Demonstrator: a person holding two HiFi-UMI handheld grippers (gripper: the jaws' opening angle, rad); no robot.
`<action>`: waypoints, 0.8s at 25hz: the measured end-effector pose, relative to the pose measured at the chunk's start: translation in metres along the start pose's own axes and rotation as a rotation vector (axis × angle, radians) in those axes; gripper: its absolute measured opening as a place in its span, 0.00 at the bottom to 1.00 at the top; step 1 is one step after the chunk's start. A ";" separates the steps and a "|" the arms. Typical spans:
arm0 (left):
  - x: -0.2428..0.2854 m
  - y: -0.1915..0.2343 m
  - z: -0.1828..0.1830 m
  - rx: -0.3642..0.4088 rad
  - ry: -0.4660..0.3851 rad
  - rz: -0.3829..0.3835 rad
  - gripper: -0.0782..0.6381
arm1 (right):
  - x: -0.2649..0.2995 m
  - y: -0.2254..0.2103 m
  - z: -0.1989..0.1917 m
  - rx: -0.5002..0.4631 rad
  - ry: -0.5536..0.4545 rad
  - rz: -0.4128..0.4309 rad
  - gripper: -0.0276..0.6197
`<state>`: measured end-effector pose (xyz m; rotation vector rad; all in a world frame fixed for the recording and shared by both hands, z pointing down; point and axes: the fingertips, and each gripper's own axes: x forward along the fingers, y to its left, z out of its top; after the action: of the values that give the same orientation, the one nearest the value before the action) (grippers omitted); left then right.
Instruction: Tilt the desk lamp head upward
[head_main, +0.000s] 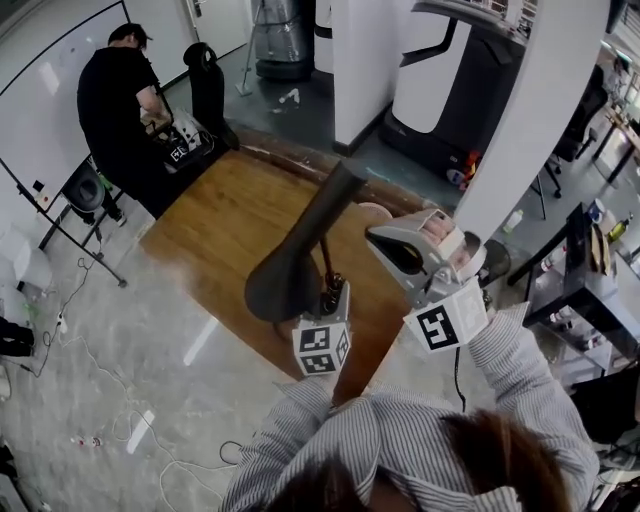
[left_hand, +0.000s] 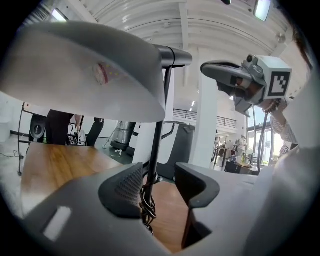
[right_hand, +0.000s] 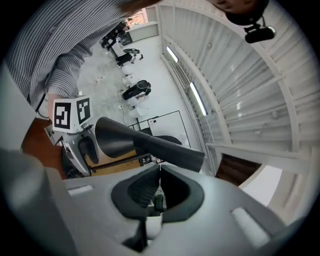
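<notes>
Straddling lamp stem (left_hand: 159, 125) w/ my left gripper (left_hand: 160, 181), jaws spread, not clamped. Right gripper (right_hand: 158, 176) pressed shut, empty, beside lamp head (head_main: 295, 255). Lamp stands on wood table (head_main: 230, 220).

My head camera looks steeply down from above on the desk (head_main: 220, 230), with the lamp (head_main: 300, 250) and both grippers close below it. The camera on my left gripper (left_hand: 160, 177) sits low and faces almost level along its jaws. It is very near the lamp's pole (left_hand: 156, 145) and under the shade (left_hand: 85, 70). The camera on my right gripper (right_hand: 159, 182) sits tilted on its side, facing the shade from close by, with the ceiling (right_hand: 235, 75) behind. All three views share the lamp, and each gripper view also catches the other gripper.
</notes>
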<state>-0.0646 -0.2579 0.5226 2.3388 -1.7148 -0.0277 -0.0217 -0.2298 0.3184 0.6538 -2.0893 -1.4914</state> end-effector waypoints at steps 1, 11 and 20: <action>0.002 0.001 0.001 -0.004 -0.005 0.004 0.36 | 0.003 -0.005 0.001 -0.047 0.002 0.006 0.05; 0.014 0.000 0.004 -0.006 -0.029 0.033 0.31 | 0.015 -0.053 0.014 -0.502 0.048 -0.034 0.27; 0.019 0.009 0.000 0.035 -0.005 0.088 0.21 | 0.031 -0.059 0.008 -0.787 0.099 0.061 0.41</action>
<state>-0.0670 -0.2788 0.5270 2.2868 -1.8333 0.0123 -0.0446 -0.2607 0.2638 0.3360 -1.2602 -1.9959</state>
